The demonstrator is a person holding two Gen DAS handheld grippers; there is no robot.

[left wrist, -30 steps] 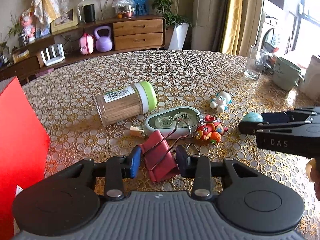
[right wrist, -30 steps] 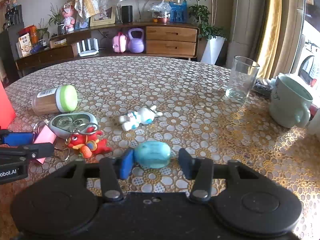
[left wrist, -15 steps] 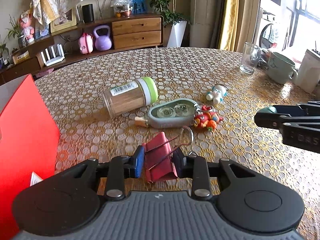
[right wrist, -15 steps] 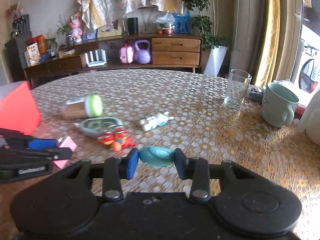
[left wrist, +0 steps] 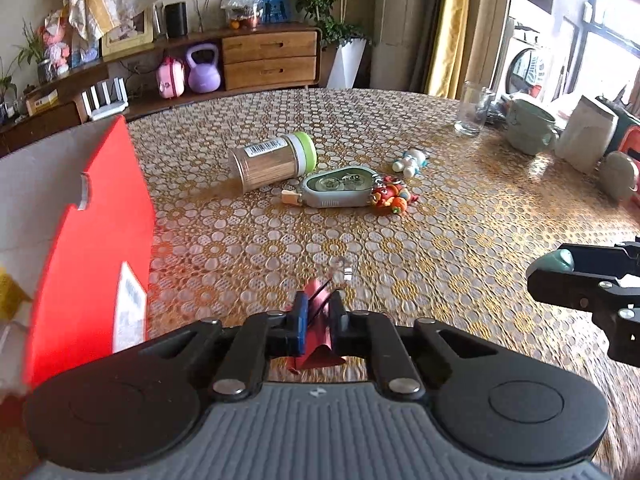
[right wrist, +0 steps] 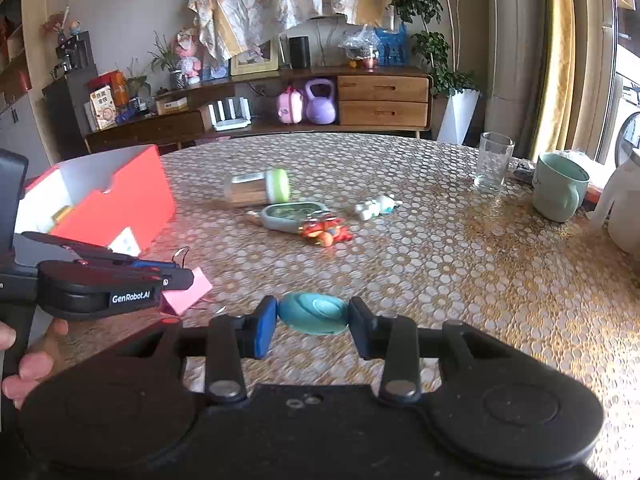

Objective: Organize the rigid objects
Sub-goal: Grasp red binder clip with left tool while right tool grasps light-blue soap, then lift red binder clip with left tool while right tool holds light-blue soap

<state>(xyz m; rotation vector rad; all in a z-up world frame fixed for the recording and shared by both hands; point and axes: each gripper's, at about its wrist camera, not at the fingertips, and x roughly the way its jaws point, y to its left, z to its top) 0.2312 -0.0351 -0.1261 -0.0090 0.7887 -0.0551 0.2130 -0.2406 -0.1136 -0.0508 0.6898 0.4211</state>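
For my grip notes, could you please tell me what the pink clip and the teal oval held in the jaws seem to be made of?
Pink binder clip: looks like painted sheet metal, folded flat with thin wire handles, matte pink coat. Teal oval: probably hard plastic, smooth and slightly glossy, with a moulded ridge on its face; rubber cannot be ruled out. Each is pinched between its gripper's jaws above the table.
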